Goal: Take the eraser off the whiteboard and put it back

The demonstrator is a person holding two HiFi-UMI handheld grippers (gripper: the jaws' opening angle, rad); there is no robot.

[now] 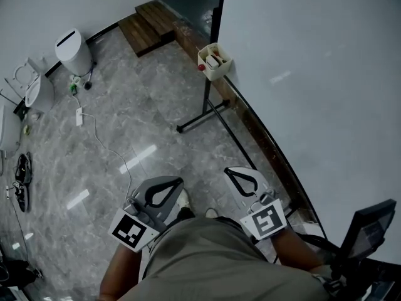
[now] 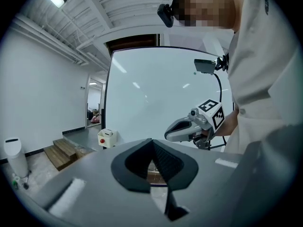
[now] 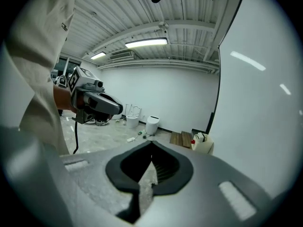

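Head view: box [image 1: 224,69] on whiteboard [image 1: 313,74] holds whitish items [image 1: 215,59].

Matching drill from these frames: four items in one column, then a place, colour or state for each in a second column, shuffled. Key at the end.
Column A
1. cream box
2. bin
3. steps
4. left gripper

Column B
a. shut, nothing held
b. brown
c. at the whiteboard's edge
d. white, on the floor, top left of the head view

Pairs: 1-c, 2-d, 3-b, 4-a
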